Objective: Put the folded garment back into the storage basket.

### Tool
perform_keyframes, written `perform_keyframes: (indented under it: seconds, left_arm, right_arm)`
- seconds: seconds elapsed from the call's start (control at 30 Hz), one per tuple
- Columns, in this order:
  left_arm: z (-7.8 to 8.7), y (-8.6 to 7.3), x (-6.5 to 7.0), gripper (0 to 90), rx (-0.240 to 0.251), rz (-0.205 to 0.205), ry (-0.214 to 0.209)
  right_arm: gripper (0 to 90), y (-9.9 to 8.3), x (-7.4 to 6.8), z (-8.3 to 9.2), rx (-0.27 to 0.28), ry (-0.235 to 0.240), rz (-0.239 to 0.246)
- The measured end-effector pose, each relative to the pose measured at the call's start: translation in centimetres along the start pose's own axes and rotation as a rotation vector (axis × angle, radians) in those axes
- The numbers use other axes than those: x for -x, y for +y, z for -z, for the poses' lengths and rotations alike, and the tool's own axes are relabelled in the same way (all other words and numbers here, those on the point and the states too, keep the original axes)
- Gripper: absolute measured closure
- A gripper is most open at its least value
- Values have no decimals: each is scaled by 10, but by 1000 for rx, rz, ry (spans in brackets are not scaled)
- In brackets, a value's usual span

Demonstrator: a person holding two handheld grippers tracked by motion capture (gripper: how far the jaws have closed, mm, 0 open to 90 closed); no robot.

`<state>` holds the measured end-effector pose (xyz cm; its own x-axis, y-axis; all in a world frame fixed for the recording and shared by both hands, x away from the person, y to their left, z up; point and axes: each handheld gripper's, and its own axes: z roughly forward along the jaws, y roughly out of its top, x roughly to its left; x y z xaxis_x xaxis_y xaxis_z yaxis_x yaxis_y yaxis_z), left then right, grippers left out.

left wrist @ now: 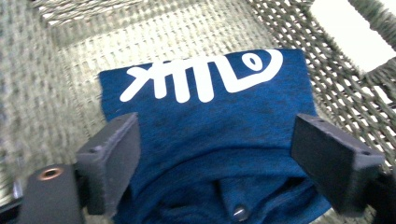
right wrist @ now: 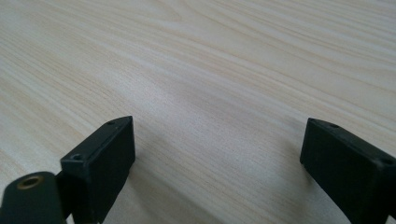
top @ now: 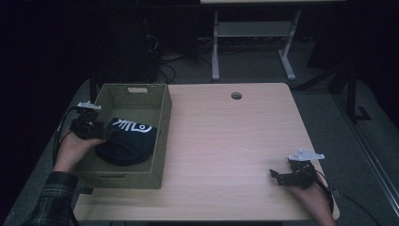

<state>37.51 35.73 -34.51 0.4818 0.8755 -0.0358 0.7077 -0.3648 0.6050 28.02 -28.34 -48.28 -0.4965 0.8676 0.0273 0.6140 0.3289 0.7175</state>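
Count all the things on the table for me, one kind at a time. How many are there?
Green basket: 1
Blue cloth with a white fish-bone print, lying in the basket: 1
Hand-held gripper: 2, the left hand-held gripper over the cloth, the right hand-held gripper over bare table
Total: 4

High view overlooks table [top: 226, 141], left gripper view close inside basket [left wrist: 56, 51], right grazing tabletop.

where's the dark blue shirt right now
The dark blue shirt lies inside the green basket at the table's left, in the high view, beside the left hand-held gripper.
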Motion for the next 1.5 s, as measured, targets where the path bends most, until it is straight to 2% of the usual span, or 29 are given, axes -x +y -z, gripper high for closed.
perform_keyframes:
  seconds: [0.17, 0.27, 0.3, 0.5, 0.57, 0.67, 0.7, 0.8, 0.83, 0.93, 0.97, 1.0, 1.1, 1.13, 1.23, 1.3, 1.33, 1.4, 1.5]
  left_arm:
    - [-2, 6, 11, 135, 12, -20, -11]
    - [-4, 11, 24, 135, 38, -46, -28]
    - [-4, 11, 24, 135, 38, -46, -28]
    - [-7, 23, 49, 135, 58, -89, -52]
    - [-7, 25, 52, 135, 61, -93, -54]
    - [-9, 31, 65, 135, 79, -103, -72]
    - [-9, 31, 65, 135, 79, -103, -72]
    - [-11, 34, 81, 135, 98, -111, -91]
    - [-11, 34, 81, 135, 98, -111, -91]
    - [-15, 37, 98, 136, 108, -123, -112]
    - [-15, 37, 98, 137, 108, -123, -112]
    - [-17, 38, 108, 137, 111, -137, -124]
    - [-22, 40, 122, 137, 118, -150, -137]
    - [-22, 40, 122, 137, 118, -150, -137]
    - [-30, 42, 143, 137, 126, -161, -170]
    - [-31, 42, 147, 137, 130, -166, -175]
    - [-35, 43, 157, 137, 132, -178, -189]
    - [-37, 43, 161, 138, 132, -178, -196]
    - [-46, 44, 179, 138, 131, -193, -226]
  right_arm:
    - [98, 0, 0, 0, 0, 0, 0]
    - [98, 0, 0, 0, 0, 0, 0]
    - [98, 0, 0, 0, 0, 0, 0]
    - [98, 0, 0, 0, 0, 0, 0]
    - [98, 0, 0, 0, 0, 0, 0]
    - [98, 0, 0, 0, 0, 0, 0]
    - [98, 0, 0, 0, 0, 0, 0]
    - [98, 0, 0, 0, 0, 0, 0]
    - [98, 0, 0, 0, 0, 0, 0]
    - [98, 0, 0, 0, 0, 0, 0]
    - [98, 0, 0, 0, 0, 0, 0]
    - [98, 0, 0, 0, 0, 0, 0]
    - [98, 0, 0, 0, 1, 0, 1]
    - [98, 0, 0, 0, 0, 0, 1]
    - [98, 0, 0, 0, 0, 0, 1]
    - [98, 0, 0, 0, 0, 0, -1]
    - [98, 0, 0, 0, 0, 0, -1]
    - [98, 0, 0, 0, 0, 0, -1]
    - [98, 0, 0, 0, 1, 0, -1]
